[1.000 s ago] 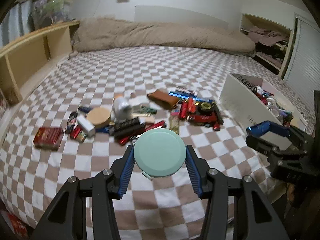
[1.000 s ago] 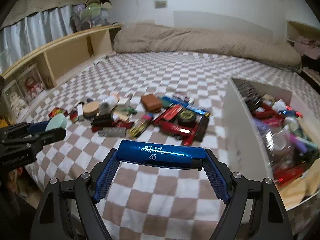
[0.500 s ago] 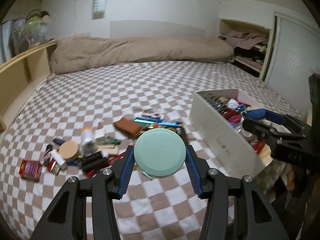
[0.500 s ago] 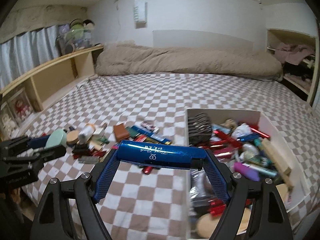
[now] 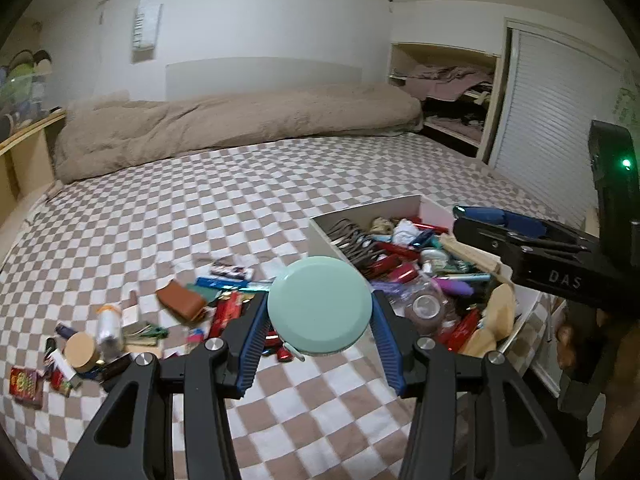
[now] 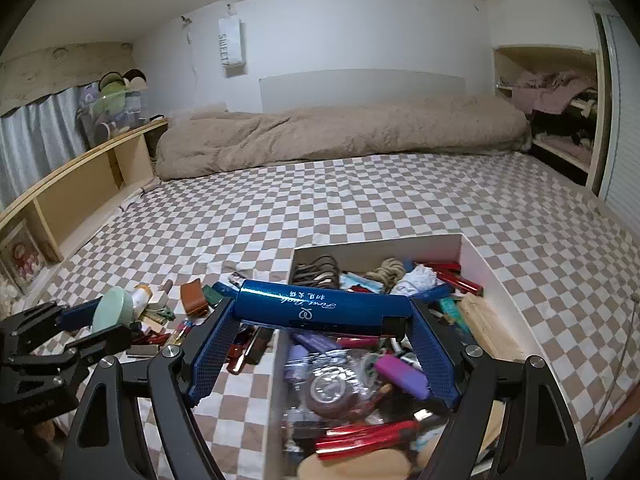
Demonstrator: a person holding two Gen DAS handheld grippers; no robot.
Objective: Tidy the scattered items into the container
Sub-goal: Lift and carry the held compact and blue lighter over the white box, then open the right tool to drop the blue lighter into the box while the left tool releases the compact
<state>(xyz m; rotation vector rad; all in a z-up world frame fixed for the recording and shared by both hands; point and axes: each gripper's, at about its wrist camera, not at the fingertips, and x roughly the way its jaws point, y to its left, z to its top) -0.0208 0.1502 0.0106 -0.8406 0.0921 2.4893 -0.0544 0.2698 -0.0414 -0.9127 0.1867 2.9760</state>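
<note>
Gripping a mint-green round case (image 5: 319, 306) edge to edge, the left gripper (image 5: 319, 312) has both blue pads pressed on the case's rim; the case's flat face is turned toward the camera. In the left wrist view the case hangs above the checkered bed cover (image 5: 240, 208), over the ground between the scattered pile and the near left corner of the white container (image 5: 434, 209).

The right gripper (image 6: 322, 314) is clamped lengthwise on a blue metallic tube (image 6: 320, 307), one pad on each end; white script runs along the tube, and its right end has a black cap. In the right wrist view the tube sits over the container's left wall and its front-left contents.

Container: open-topped box, already crowded with small things. These include hair ties, a purple item (image 6: 402, 372), red packets and a wooden piece (image 6: 486, 326).

Remaining on the cover, left of the container: brown leather pouch (image 5: 181, 300), small white bottle (image 5: 109, 326), round cork-topped tin (image 5: 81, 350), red card box (image 5: 25, 385), several red and dark sticks.

Beige duvet (image 5: 240, 124) lies bunched along the far wall.
</note>
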